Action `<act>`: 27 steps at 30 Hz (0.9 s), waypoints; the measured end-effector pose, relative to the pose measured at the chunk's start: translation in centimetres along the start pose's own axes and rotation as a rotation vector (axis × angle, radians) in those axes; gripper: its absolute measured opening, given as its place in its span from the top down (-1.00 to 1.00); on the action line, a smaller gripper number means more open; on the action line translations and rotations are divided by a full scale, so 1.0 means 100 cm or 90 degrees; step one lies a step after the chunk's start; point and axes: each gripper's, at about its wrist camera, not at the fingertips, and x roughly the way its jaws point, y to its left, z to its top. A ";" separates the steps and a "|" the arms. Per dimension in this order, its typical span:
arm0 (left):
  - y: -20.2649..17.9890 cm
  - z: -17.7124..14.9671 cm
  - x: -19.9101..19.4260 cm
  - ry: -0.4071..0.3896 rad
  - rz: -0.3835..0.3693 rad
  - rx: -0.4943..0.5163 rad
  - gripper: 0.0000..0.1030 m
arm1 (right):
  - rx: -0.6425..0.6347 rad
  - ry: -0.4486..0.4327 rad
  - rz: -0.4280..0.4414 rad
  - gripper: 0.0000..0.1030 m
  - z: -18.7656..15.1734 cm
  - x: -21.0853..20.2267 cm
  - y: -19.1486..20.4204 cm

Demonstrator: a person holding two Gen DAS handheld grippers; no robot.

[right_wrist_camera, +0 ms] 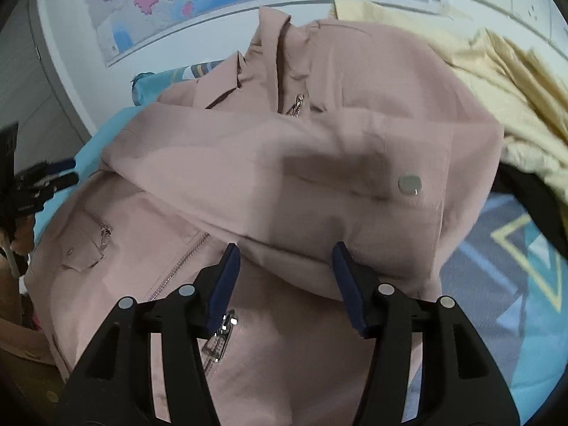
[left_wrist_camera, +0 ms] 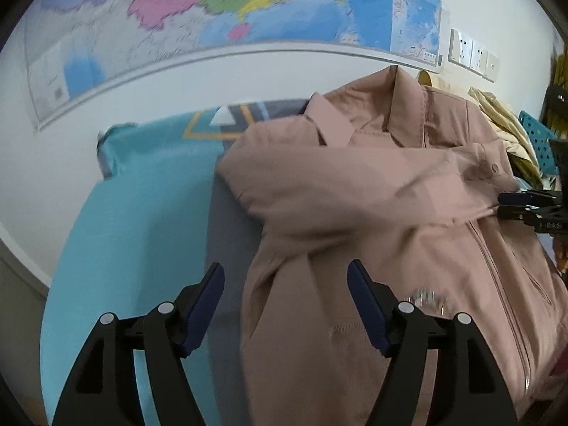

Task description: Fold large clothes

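Matt pink cloth jacket (right_wrist_camera: 284, 163) — dull metal snap (right_wrist_camera: 409, 184) at three o'clock, shiny metal zip (right_wrist_camera: 177, 266); glossy paper map (left_wrist_camera: 213, 17).

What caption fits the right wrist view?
Open right gripper above pink jacket, one sleeve folded across its front.

1. Left claw (left_wrist_camera: 285, 278) points forward and downward, its blue-padded fingers (left_wrist_camera: 204, 310) spread apart with nothing pinched between them.
2. Right claw (right_wrist_camera: 285, 261) points downward too, jaws parted, gripping nothing.
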 end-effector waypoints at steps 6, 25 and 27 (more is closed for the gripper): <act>0.024 -0.038 -0.023 0.032 -0.050 -0.023 -0.44 | 0.042 -0.050 0.053 -0.35 -0.030 -0.057 -0.010; 0.013 -0.103 -0.040 0.100 -0.314 -0.079 -0.75 | 0.167 -0.016 0.209 -0.63 -0.149 -0.084 -0.002; 0.004 -0.106 -0.041 0.094 -0.315 -0.065 -0.81 | 0.155 -0.029 0.209 -0.63 -0.148 -0.080 0.004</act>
